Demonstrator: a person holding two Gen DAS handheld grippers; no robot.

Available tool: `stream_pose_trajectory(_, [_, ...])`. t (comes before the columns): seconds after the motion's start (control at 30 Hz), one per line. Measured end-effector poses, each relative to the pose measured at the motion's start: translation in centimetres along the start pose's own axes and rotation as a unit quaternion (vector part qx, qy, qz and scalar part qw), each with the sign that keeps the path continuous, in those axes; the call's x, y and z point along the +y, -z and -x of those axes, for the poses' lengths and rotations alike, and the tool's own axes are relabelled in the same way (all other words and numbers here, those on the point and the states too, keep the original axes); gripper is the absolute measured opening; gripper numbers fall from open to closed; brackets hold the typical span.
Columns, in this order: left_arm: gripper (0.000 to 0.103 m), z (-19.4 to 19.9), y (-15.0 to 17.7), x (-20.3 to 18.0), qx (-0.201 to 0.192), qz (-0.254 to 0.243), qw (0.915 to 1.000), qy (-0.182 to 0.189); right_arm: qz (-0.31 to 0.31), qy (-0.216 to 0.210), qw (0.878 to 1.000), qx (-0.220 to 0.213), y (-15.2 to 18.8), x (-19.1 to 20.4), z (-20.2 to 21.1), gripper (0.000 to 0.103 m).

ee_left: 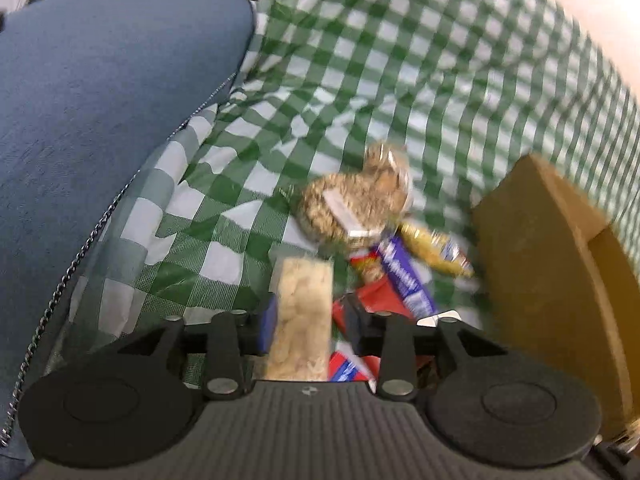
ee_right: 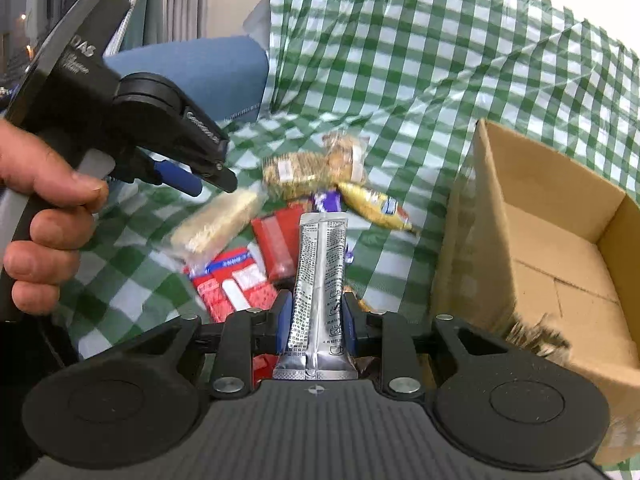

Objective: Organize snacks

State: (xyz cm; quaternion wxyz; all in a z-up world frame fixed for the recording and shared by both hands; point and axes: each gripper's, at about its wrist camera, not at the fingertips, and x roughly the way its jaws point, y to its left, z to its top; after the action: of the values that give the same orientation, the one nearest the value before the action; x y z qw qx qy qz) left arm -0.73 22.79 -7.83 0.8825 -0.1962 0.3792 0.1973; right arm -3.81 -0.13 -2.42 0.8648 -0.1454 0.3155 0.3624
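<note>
Straw-like tuft [ee_right: 536,338] inside open cardboard box [ee_right: 560,240]

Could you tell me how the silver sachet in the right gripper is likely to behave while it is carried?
The silver sachet is a thin foil stick, so probably light and slightly bendy. The right gripper clamps near its base, leaving most of its length free; the tip may wobble. Glossy foil could slip in a loose grip.

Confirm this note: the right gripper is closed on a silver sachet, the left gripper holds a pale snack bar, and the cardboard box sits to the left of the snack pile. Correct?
Not quite: the cardboard box sits to the right of the snack pile, as the right wrist view shows. The rest stands: the right gripper is closed on the silver sachet, and the left gripper holds the pale snack bar.
</note>
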Motion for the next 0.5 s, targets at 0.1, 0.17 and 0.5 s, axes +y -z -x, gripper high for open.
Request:
stream_pose_trajectory(0.1, [0.059,-0.7,0.5,-0.8,0.004,-0.039,0.9989,-0.028,-0.007,-0.005,1.0,0.012,0.3,-0.1,-0.6,0.03])
stream_pose_trajectory(0.17, [0.059,-1.2,0.8,-1.1,0.015,-0.051,0.998,-0.033,-0.013,-0.006,1.0,0.019,0.4,-0.2,-1.1,0.03])
stream_pose_trajectory(0.5, [0.048,-2.9,1.3,-1.1,0.049,-0.068,0.995,-0.055,-0.016,-0.008,0.999,0.046,0.6,0.1,-3.3,0.045])
